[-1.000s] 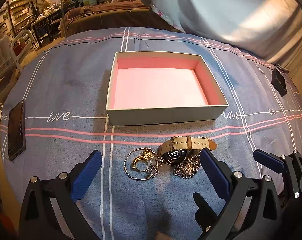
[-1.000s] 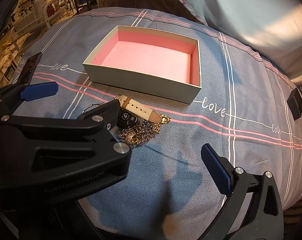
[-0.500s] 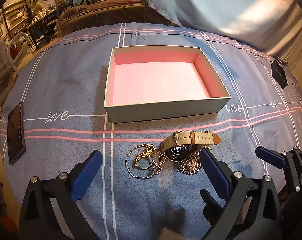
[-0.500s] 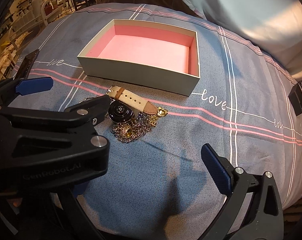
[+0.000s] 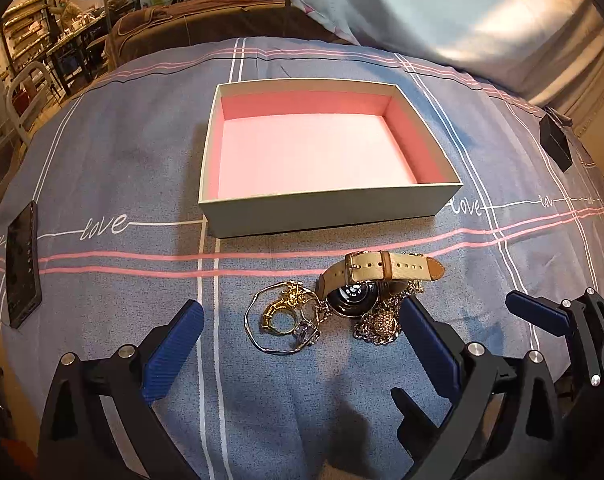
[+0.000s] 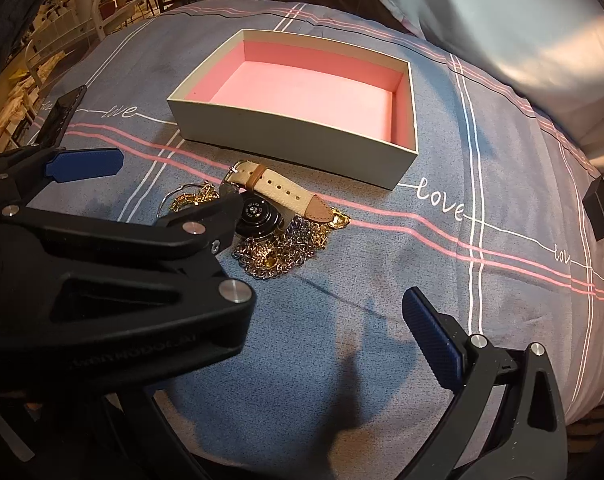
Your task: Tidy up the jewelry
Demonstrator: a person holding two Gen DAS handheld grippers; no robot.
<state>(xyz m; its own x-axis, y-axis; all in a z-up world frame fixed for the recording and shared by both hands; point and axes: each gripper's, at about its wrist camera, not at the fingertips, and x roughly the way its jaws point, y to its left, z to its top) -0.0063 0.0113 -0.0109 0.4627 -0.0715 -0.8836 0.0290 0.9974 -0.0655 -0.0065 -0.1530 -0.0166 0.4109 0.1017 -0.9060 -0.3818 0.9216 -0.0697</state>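
Observation:
An open box with a pink lining (image 5: 326, 216) (image 6: 302, 148) stands empty on the blue bedspread. In front of it lies a heap of jewelry: a watch with a beige strap (image 5: 382, 270) (image 6: 278, 190), gold rings and a thin bangle (image 5: 282, 320), and a chain (image 5: 378, 326) (image 6: 278, 256). My left gripper (image 5: 298, 344) is open, low over the heap, its fingers on either side of it. My right gripper (image 6: 330, 308) is open, to the right of the heap; its left finger is hidden behind the left gripper's body (image 6: 114, 264).
A black phone (image 5: 22, 264) lies at the bed's left edge. A small black box (image 5: 556, 148) (image 6: 600, 208) sits at the far right. A grey pillow (image 5: 462, 12) lies behind the box. Furniture stands beyond the bed on the left.
Both grippers have moved forward toward the heap and the box; the jewelry now lies closer between the left gripper's fingers. Nothing was taken hold of.

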